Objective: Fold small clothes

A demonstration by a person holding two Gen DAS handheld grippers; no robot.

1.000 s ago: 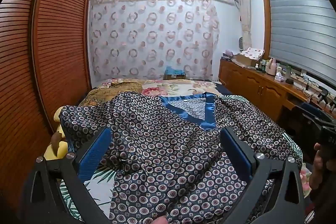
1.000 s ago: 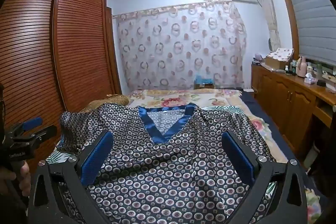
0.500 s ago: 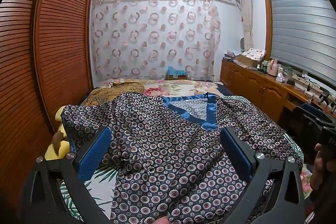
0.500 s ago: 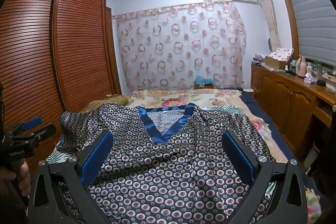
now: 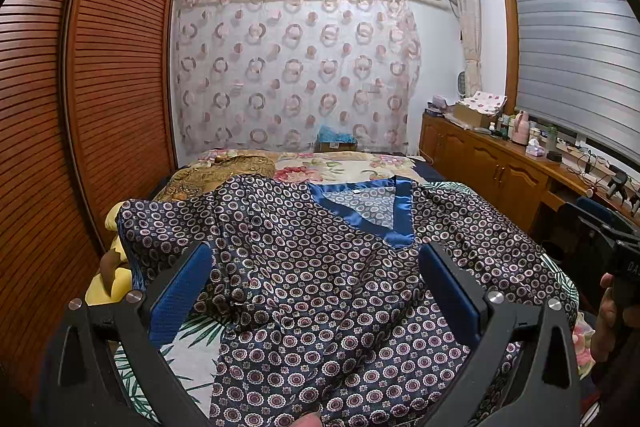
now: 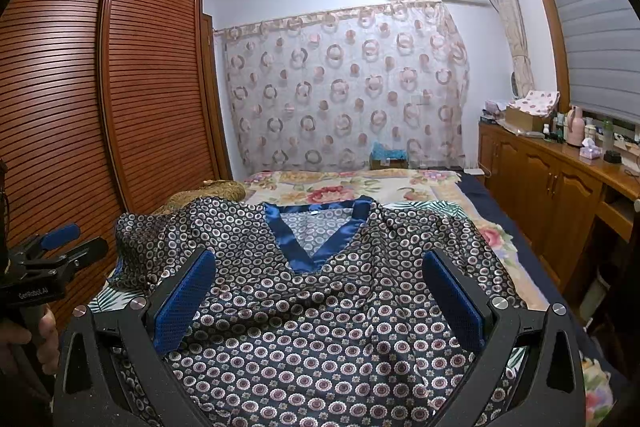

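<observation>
A dark navy satin top with a ring pattern and a blue V-neck trim (image 5: 320, 267) (image 6: 320, 307) lies spread face up on the bed, neck away from me, its left sleeve bunched toward the wardrobe side. My left gripper (image 5: 314, 291) is open and empty, hovering above the top's left half. My right gripper (image 6: 318, 295) is open and empty above the top's middle, below the neckline. The left gripper also shows at the left edge of the right wrist view (image 6: 44, 259).
The bed carries a floral sheet (image 6: 400, 187) and a brown bundle (image 5: 224, 171) at its far left. A slatted wooden wardrobe (image 5: 100, 107) stands close on the left. A wooden cabinet (image 6: 560, 195) with bottles runs along the right. A yellow pillow (image 5: 112, 279) lies at the bed's left edge.
The left wrist view has shifted slightly, the top sitting a little more to the right in it. The right gripper and the top have not visibly moved.
</observation>
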